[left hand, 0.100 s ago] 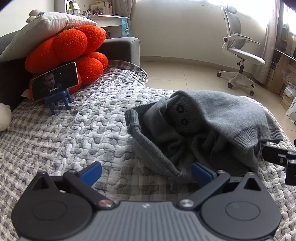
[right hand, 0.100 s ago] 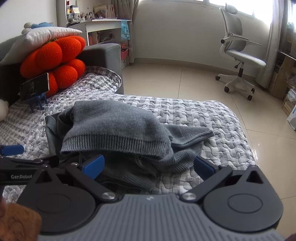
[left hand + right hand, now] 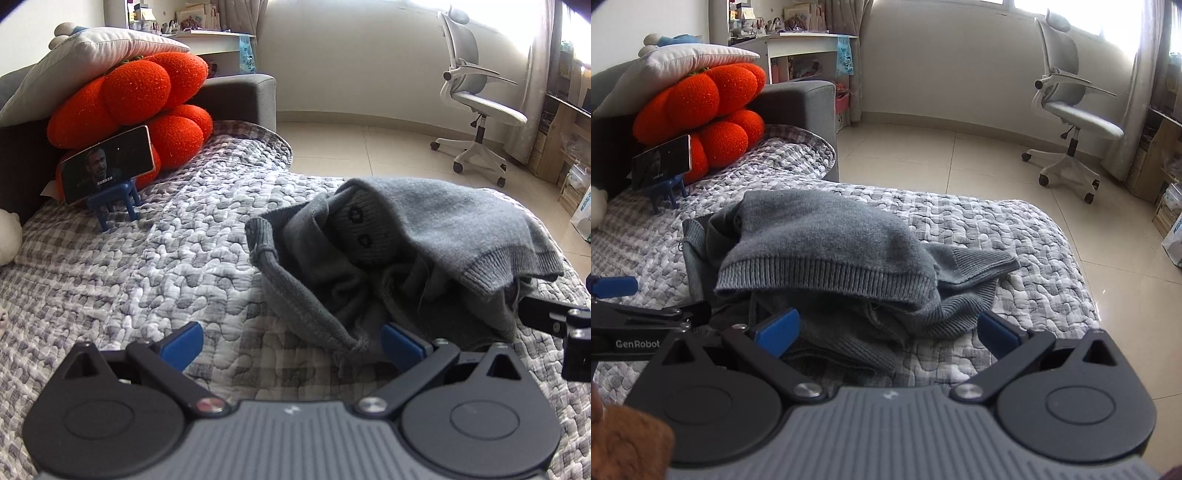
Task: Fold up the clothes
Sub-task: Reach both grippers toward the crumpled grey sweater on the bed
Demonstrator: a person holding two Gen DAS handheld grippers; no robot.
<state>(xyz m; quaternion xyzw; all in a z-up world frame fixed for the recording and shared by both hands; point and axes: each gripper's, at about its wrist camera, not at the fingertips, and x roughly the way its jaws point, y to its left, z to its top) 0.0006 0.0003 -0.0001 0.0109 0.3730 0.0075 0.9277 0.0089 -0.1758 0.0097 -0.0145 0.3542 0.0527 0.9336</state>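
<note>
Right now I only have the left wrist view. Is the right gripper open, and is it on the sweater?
Observer: Open. The right gripper grips nothing; the grey sweater lies just ahead of its pads.
Operator: What does the sweater's right side look like?
Observer: A ribbed flap sticks out to the right, lying on the quilt.
Operator: Anything beside that flap?
Observer: Only bare quilt up to the bed's edge.
</note>
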